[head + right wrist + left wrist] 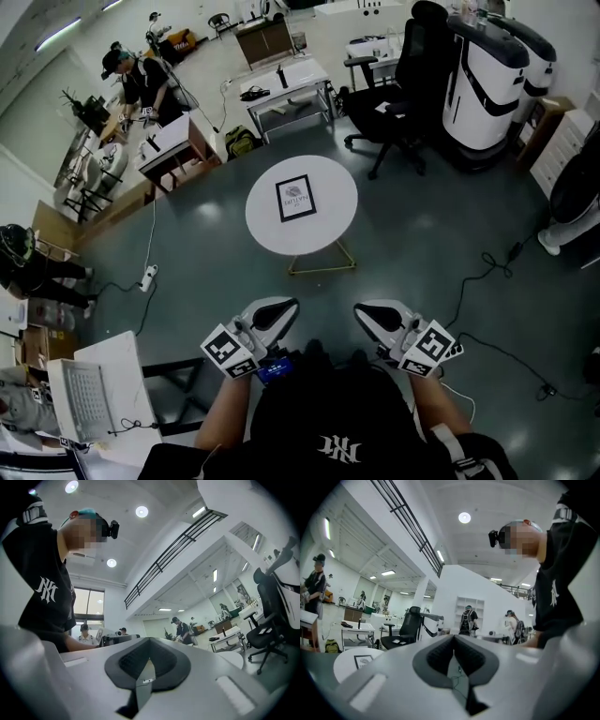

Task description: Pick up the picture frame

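The picture frame (295, 198), black-edged with a white mat, lies flat in the middle of a round white table (328, 230) some way ahead of me. Both grippers are held close to my body, well short of the table. My left gripper (284, 307) is shut with nothing in it, and so is my right gripper (364, 309). In the left gripper view the shut jaws (453, 638) point across the room, with the frame (362, 660) small at the lower left on the table (344, 666). The right gripper view shows shut, empty jaws (150, 641).
A black office chair (405, 89) and a white machine (489, 80) stand beyond the table on the right. Desks (292, 82) and people are at the back left. Cables (487, 272) trail over the grey floor. A laptop (86, 401) sits at my lower left.
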A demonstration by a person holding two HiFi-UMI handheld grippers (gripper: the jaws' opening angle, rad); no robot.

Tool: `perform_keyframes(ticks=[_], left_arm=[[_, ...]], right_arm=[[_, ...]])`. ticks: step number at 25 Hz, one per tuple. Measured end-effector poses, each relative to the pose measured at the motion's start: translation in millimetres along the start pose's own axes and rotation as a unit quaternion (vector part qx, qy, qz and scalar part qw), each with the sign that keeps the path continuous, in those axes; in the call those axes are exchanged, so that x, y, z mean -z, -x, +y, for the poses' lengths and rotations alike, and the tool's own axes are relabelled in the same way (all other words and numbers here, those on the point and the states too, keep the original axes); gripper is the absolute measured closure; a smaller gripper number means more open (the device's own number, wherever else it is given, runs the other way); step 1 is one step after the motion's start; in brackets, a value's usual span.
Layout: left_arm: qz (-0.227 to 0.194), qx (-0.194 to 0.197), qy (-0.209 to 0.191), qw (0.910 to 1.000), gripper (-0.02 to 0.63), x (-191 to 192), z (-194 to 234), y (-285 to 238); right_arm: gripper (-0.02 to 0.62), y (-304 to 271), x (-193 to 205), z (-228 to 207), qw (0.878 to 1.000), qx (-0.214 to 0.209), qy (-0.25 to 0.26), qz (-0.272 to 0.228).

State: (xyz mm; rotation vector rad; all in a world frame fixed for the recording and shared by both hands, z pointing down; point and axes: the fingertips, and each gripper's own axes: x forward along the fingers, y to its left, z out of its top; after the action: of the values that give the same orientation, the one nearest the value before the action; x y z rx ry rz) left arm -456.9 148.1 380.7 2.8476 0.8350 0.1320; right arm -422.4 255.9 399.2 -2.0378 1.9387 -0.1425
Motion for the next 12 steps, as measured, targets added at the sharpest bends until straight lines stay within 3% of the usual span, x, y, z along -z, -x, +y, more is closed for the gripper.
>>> perform_keyframes(ticks=[8, 12], left_arm=[[-0.003, 0.056, 0.004, 0.9984, 0.603, 8.8, 24.8, -67.1], [-0.007, 0.066, 0.025, 0.9975, 0.603, 16.9, 54.8, -115.7]], right_arm=[[0.595, 29.7, 12.3, -58.8, 0.997, 0.072, -0.006, 0.0], [0.595, 42.0, -5.9, -111.4, 0.993, 0.115, 0.002, 0.001]])
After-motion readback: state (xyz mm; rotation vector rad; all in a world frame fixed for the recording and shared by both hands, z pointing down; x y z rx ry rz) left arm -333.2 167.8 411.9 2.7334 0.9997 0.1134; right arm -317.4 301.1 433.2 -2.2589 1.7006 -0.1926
